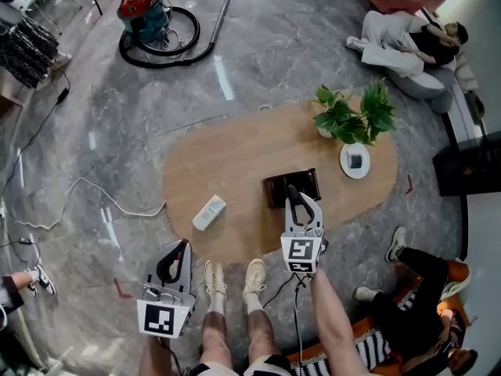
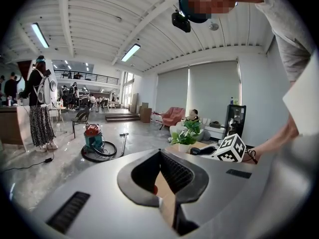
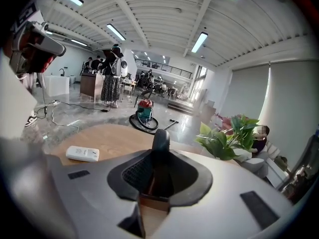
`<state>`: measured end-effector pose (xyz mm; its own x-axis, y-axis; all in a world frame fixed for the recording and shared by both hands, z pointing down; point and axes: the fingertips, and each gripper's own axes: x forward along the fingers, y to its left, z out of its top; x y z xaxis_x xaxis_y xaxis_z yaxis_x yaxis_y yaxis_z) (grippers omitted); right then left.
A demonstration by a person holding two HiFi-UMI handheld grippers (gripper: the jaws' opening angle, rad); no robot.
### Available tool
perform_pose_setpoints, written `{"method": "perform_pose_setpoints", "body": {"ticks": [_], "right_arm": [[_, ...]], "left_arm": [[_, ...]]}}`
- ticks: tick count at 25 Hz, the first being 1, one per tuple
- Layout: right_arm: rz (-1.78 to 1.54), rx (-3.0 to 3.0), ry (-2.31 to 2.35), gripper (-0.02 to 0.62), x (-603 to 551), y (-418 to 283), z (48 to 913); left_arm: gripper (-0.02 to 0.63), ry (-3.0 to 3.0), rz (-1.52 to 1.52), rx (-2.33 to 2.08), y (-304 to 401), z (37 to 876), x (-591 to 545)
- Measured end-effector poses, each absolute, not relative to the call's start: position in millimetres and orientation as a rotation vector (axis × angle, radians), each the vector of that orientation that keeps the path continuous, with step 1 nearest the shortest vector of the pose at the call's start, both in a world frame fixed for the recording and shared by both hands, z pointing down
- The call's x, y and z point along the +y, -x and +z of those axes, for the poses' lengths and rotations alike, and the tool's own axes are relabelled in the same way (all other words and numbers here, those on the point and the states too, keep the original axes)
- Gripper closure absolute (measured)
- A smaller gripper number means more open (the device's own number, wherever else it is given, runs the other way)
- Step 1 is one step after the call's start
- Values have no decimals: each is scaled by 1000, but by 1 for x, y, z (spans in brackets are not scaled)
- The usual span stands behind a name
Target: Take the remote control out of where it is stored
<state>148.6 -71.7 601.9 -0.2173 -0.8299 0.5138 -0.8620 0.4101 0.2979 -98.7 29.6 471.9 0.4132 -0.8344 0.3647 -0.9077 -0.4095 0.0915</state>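
Squeezing the black remote (image 3: 160, 139) with the right tool (image 1: 296, 197), to pull it from its box (image 1: 273, 191). Holding the left tool (image 2: 160, 154) aside, shut, empty.

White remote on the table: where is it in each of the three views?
Head view: white remote lies on the table, left of centre, near its lower edge.
Left gripper view: not in it.
Right gripper view: white remote at lower left, flat on the table.
Shared landmark: the potted plant, in all three views.
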Motion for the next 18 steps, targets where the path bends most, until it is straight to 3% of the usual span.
{"method": "perform_pose_setpoints", "body": {"ticks": [9,18], "right_arm": [[-78,-2131,-1393,495,-59,-133,558],[-234,-2287,-1218,495,-35,-72,519]], "left_arm": [[601,-2385,388,-1527,99,460,42],[601,-2373,334,-1567,101,455,58]]}}
